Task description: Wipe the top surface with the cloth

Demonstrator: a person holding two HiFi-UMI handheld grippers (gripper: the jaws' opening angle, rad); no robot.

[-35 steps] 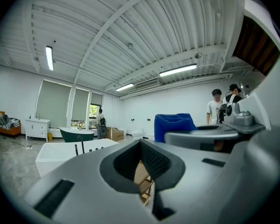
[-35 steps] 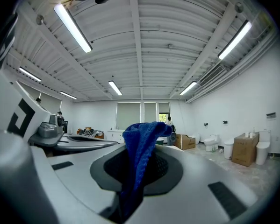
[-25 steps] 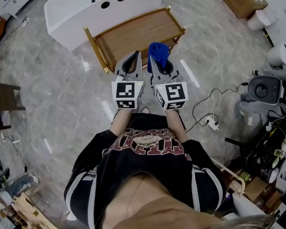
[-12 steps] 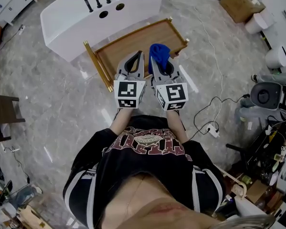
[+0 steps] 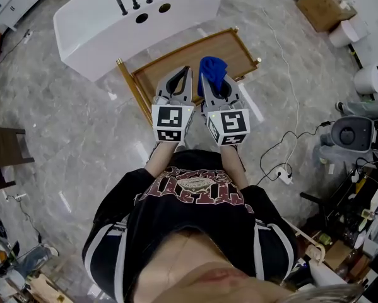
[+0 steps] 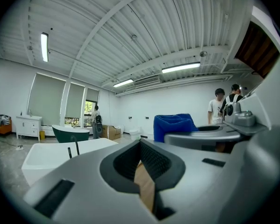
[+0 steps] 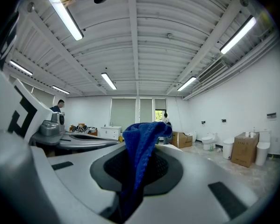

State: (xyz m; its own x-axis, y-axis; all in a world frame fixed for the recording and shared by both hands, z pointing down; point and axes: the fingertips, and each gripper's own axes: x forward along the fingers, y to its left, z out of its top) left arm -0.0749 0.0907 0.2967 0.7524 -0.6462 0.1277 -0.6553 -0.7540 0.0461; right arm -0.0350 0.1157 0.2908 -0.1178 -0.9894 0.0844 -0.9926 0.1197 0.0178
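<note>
Step in hand, as I judge it: approach. The cloth is gripped but not yet on the wood, so wiping has not begun.

Right gripper: fingers clamped on the blue cloth; the cloth bunches out past the tips toward 12 o'clock and hangs above the table. I cannot tell whether it touches the top. Left gripper: fingers together, nothing between them; it hangs just beside the right one, at its 9 o'clock.

Next move, in my estimate: lower the right gripper until the cloth lies flat on the top, then sweep from one rail to the other; keep the left gripper out of the stroke.

Surface: a brown wooden top, bare as far as I can see, framed by a gold rail with corner posts. The posts are what the cloth could snag on.

Room: grey marbled floor; a white bathtub with black fittings just beyond the table at 11 o'clock; a cardboard box at 2 o'clock; a white cable and power strip on the floor at 4 o'clock. The gripper views show people standing well apart in the background.
</note>
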